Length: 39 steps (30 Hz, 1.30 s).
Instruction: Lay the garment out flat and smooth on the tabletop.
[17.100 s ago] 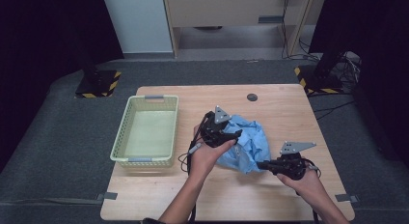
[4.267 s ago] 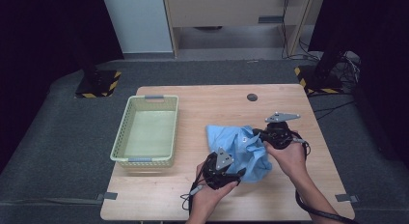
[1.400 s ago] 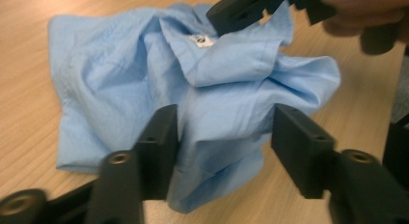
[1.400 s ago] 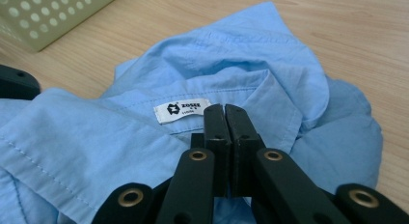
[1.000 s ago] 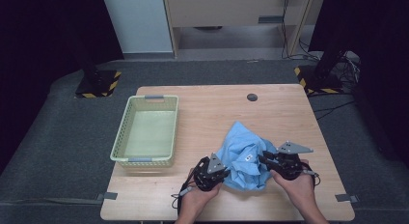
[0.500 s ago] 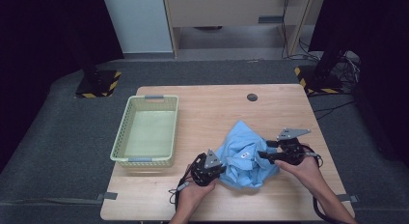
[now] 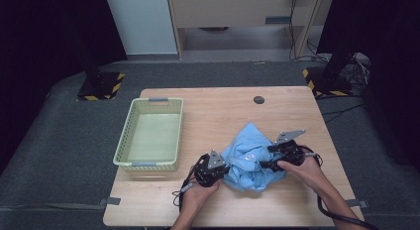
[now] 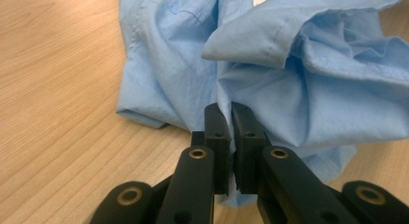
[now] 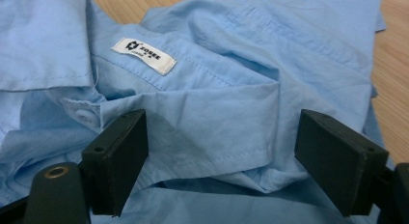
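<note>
A crumpled light blue shirt (image 7: 251, 160) lies on the wooden table (image 7: 218, 111), near its front edge. My left gripper (image 7: 221, 170) is at the shirt's left edge, shut on a fold of the blue cloth (image 8: 226, 96). My right gripper (image 7: 267, 158) is at the shirt's right side; its jaws have just been opening and now stand wide apart over the collar (image 9: 217, 122), with cloth between them but not pinched. A white label (image 9: 143, 55) shows on the collar band.
A pale green plastic basket (image 7: 150, 136) stands on the table's left part, with nothing in it. A small dark round disc (image 7: 258, 99) lies near the far edge. Bare wood stretches behind the shirt.
The right gripper's jaws have opened and let go of the shirt, and that hand has shifted slightly toward the shirt. The left gripper keeps its hold, moved a little left.
</note>
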Tool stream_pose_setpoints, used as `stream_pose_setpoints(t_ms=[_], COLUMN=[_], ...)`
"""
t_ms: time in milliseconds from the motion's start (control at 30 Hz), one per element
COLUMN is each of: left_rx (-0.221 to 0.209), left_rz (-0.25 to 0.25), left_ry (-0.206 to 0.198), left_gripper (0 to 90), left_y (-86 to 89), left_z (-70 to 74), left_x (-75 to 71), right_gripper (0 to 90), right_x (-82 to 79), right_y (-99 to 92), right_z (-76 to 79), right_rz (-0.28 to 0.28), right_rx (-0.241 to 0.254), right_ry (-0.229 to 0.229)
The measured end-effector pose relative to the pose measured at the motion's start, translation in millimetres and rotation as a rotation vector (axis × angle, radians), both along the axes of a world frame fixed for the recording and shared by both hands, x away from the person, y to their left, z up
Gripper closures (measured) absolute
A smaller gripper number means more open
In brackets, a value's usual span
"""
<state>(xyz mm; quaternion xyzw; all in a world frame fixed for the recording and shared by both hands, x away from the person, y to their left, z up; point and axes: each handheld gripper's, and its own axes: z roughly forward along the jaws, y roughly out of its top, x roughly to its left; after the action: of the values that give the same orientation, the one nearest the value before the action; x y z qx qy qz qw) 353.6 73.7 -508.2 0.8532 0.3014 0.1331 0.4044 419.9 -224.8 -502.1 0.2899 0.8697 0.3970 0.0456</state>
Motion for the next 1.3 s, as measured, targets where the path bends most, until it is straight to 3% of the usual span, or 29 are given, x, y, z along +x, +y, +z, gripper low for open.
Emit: stream_pose_setpoints(t_ms=[300,433,700,800,1000,1100,1200,1300], left_rx=[-0.001,0.002,0.009,0.008,0.004,0.002,0.055,0.035], left_rz=[0.019,0.027,0.035,0.041,0.057,0.067,0.052,0.040], left_ry=[0.000,-0.002,-0.011,-0.017,-0.028,-0.026,-0.058,-0.038], left_gripper=[85.7,84.7,81.9,79.1,70.2,59.7,49.7,40.3], left_y=[0.5,0.1,-2.2,-3.2,-2.8,-2.0,-2.9,-0.8], left_z=[-3.4,-4.0,-4.7,-3.8,-0.4,2.5,7.4,12.4], left_x=[4.7,6.5,9.4,9.7,8.8,8.1,4.0,0.4], right_gripper=[34.2,45.2,75.3,81.9,85.1,85.4,85.6,85.7], right_x=[-5.5,-9.5,-20.2,-24.3,-32.7,-37.1,-41.1,-45.4], right_y=[2.2,1.3,-6.0,-8.0,-11.7,-13.7,-16.3,-17.8], right_z=[-8.0,-6.3,1.8,6.1,14.1,17.1,20.4,25.0], right_rz=[0.011,0.011,-0.016,-0.032,-0.062,-0.068,-0.085,-0.098], right_rx=[-0.031,-0.029,-0.005,-0.006,0.001,0.003,0.011,0.019], right_ry=[0.022,0.018,-0.022,-0.039,-0.071,-0.085,-0.103,-0.128])
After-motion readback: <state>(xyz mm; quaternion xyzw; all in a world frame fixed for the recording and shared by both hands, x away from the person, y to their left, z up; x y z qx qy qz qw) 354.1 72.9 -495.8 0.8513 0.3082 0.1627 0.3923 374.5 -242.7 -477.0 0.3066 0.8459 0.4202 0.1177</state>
